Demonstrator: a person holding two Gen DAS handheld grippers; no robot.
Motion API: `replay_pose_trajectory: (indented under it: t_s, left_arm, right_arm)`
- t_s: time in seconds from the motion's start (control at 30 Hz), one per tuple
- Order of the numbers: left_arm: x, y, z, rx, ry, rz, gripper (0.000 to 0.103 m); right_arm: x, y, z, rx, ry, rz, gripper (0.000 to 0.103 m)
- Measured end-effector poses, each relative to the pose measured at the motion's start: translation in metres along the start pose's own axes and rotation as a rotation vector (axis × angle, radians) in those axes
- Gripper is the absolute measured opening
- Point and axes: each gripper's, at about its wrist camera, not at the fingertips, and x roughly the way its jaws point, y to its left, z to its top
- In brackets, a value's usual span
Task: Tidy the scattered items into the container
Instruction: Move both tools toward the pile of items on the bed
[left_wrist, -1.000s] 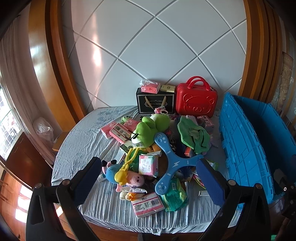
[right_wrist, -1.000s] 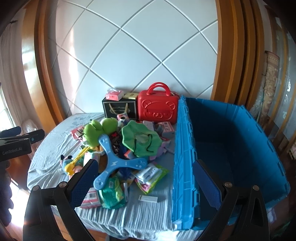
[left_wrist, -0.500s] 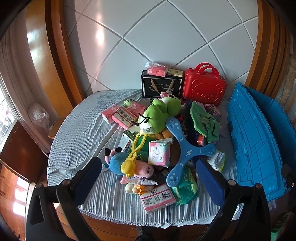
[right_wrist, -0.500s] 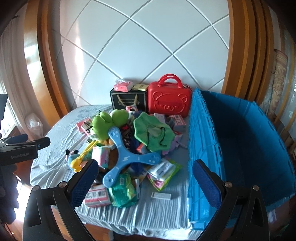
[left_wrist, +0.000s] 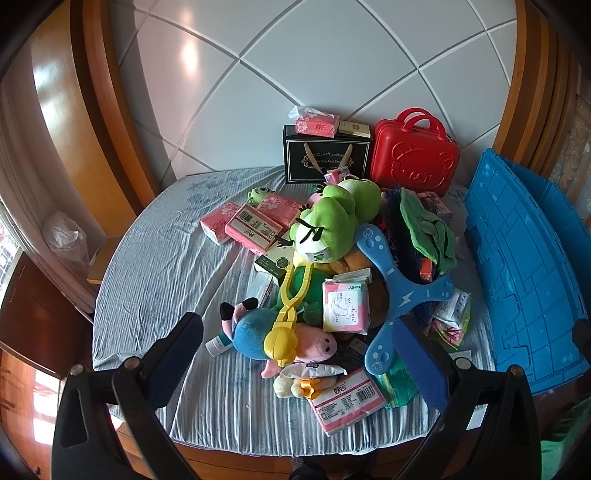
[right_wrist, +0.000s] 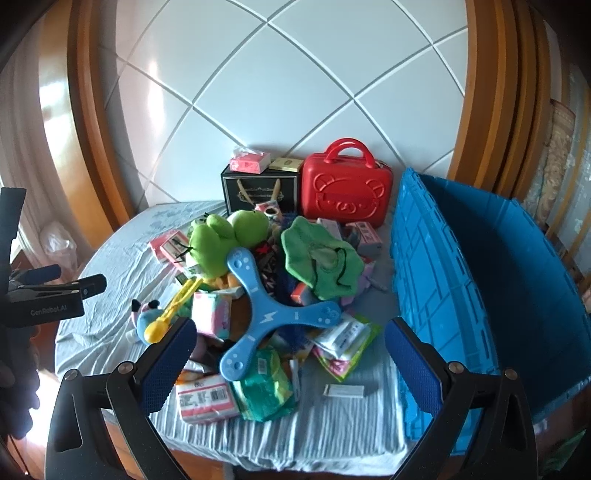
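A heap of items lies on the blue-grey bed sheet (left_wrist: 155, 266): a green plush frog (left_wrist: 332, 225), a blue three-armed boomerang (left_wrist: 399, 291), a pig plush (left_wrist: 258, 332), yellow tongs (left_wrist: 288, 310), pink tissue packs (left_wrist: 255, 225) and a green cloth (left_wrist: 428, 229). The blue crate (right_wrist: 491, 280) stands open at the right. My left gripper (left_wrist: 295, 354) is open above the heap's near side. My right gripper (right_wrist: 288, 354) is open above the boomerang (right_wrist: 266, 306). Neither holds anything.
A red bear suitcase (right_wrist: 345, 188) and a black gift bag (right_wrist: 258, 192) stand against the tiled wall. The left gripper's body (right_wrist: 44, 299) shows at the right wrist view's left edge. Wooden frames flank the bed. A wooden cabinet (left_wrist: 33, 310) stands at the left.
Both grippers have tilted down and moved closer over the heap; the items look larger and lower in view. Both stay open and empty.
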Motion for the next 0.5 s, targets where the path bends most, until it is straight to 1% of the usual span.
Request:
replay_pose_trajectory:
  t_s: [0.23, 0.33, 0.4, 0.5]
  left_arm:
    - [0.028, 0.019, -0.006, 0.031, 0.019, -0.014, 0.103]
    - [0.049, 0.033, -0.014, 0.01, 0.049, -0.037, 0.103]
    - [0.064, 0.041, -0.02, -0.023, 0.084, -0.065, 0.103]
    - [0.087, 0.045, -0.03, -0.045, 0.136, -0.08, 0.103]
  right_arm:
    - [0.019, 0.017, -0.003, 0.01, 0.008, -0.035, 0.103]
    - [0.035, 0.026, -0.007, 0.0, 0.038, -0.051, 0.103]
    - [0.045, 0.029, -0.012, 0.01, 0.07, -0.036, 0.103]
    - [0.067, 0.027, -0.022, 0.039, 0.131, -0.021, 0.103]
